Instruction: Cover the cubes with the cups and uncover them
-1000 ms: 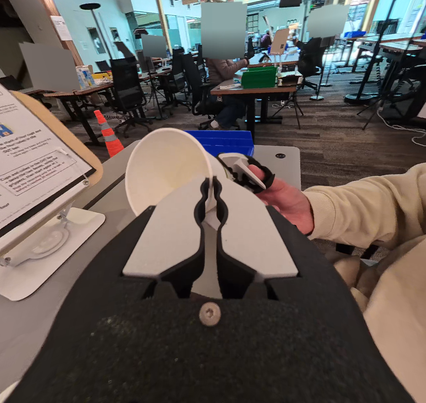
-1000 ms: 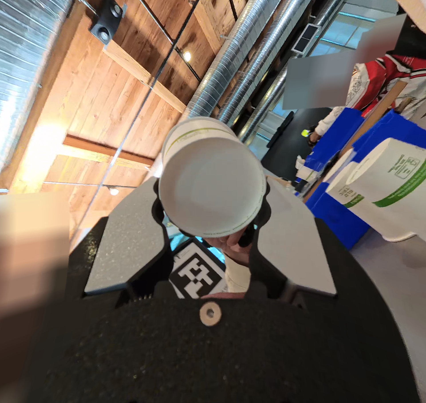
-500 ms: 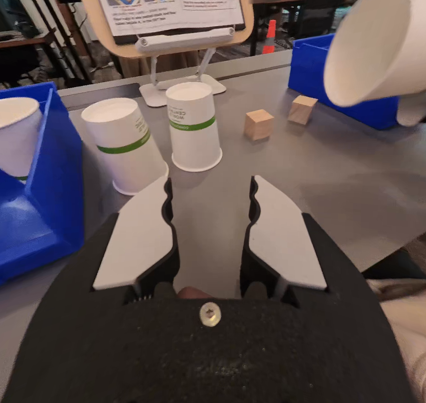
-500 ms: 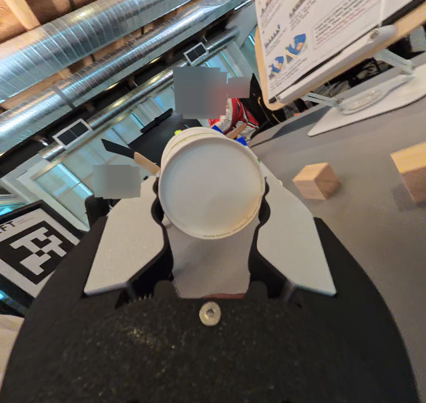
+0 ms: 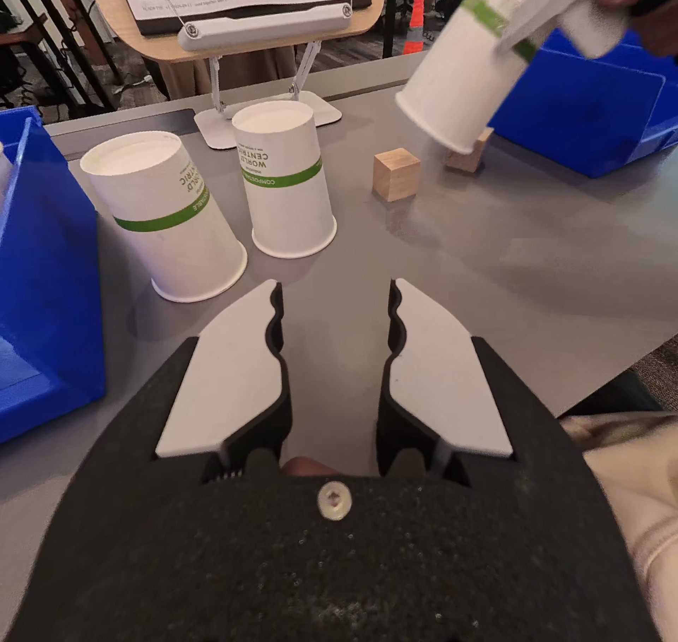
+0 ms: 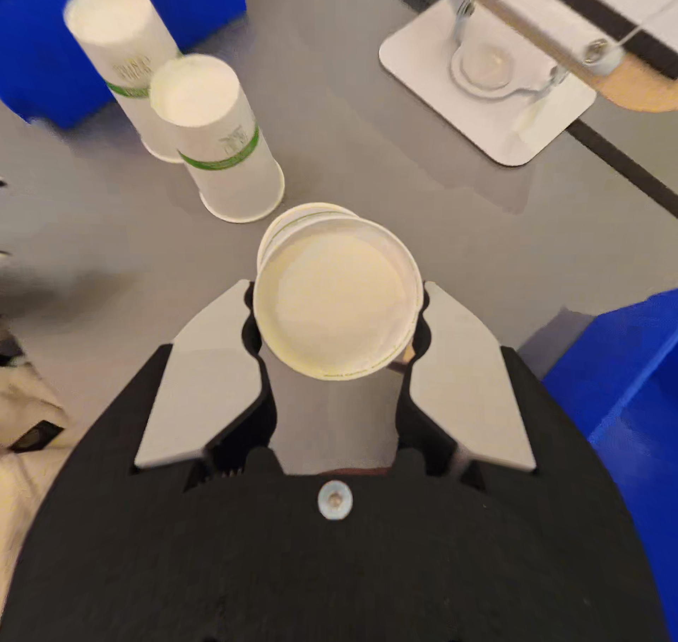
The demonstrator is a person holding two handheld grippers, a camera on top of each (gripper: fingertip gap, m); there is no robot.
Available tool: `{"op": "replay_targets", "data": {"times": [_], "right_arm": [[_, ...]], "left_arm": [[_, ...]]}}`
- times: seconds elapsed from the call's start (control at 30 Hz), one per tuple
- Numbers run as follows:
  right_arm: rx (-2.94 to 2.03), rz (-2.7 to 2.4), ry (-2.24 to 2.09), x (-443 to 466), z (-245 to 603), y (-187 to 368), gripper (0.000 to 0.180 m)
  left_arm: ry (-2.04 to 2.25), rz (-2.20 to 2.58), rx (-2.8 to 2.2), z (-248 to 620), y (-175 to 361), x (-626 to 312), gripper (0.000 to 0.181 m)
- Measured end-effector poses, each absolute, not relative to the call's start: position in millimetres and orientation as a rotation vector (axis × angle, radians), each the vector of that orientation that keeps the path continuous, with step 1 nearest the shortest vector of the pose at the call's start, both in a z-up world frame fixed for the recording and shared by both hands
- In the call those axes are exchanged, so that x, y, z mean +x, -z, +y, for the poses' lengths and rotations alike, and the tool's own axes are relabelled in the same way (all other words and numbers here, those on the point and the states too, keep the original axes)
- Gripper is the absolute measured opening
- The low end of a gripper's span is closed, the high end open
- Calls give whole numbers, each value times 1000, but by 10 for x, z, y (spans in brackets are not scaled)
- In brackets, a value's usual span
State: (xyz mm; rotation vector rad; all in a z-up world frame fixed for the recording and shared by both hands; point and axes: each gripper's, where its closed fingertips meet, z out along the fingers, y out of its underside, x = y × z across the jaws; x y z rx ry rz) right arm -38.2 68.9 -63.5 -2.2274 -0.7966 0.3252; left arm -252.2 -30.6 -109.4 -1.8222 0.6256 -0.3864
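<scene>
My left gripper [image 5: 335, 294] is open and empty, low over the grey table [image 5: 477, 294]. Two white cups with green bands stand upside down ahead of it, one on the left [image 5: 165, 213] and one in the middle [image 5: 286, 184]. A bare wooden cube [image 5: 396, 174] sits to their right. My right gripper [image 6: 335, 290] is shut on a third cup [image 6: 335, 308] near its base. This cup shows in the left wrist view [image 5: 462, 84] tilted mouth-down, its rim partly over a second cube [image 5: 464, 160]. The two standing cups also show in the right wrist view [image 6: 121, 59] [image 6: 220, 139].
A blue bin [image 5: 587, 110] stands at the right just behind the second cube, and another blue bin [image 5: 36, 275] at the left. An instruction board on a white stand [image 5: 257, 117] is at the back of the table. A person's cream sleeve [image 5: 631, 496] is at lower right.
My left gripper let go of the cup's rim, opened and swung down towards the table. My right gripper turned the cup mouth-down and lowered it onto the right cube.
</scene>
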Motion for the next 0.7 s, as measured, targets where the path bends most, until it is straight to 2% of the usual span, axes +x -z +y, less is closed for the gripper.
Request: {"op": "replay_targets", "data": {"times": [0.2,0.43,0.7], "right_arm": [[-2388,-910,-173,-600,1054,921,82],[-2512,-972,-86,-644,1089,1253,82],[-2465,-983,-53,-666,1132,1224,84]], "left_arm": [[396,617,-1839,-292,1102,-2559,55],[410,640,-1849,-309,1123,-2543,55],[433,650,-1882,-300,1195,-2527,55]]}}
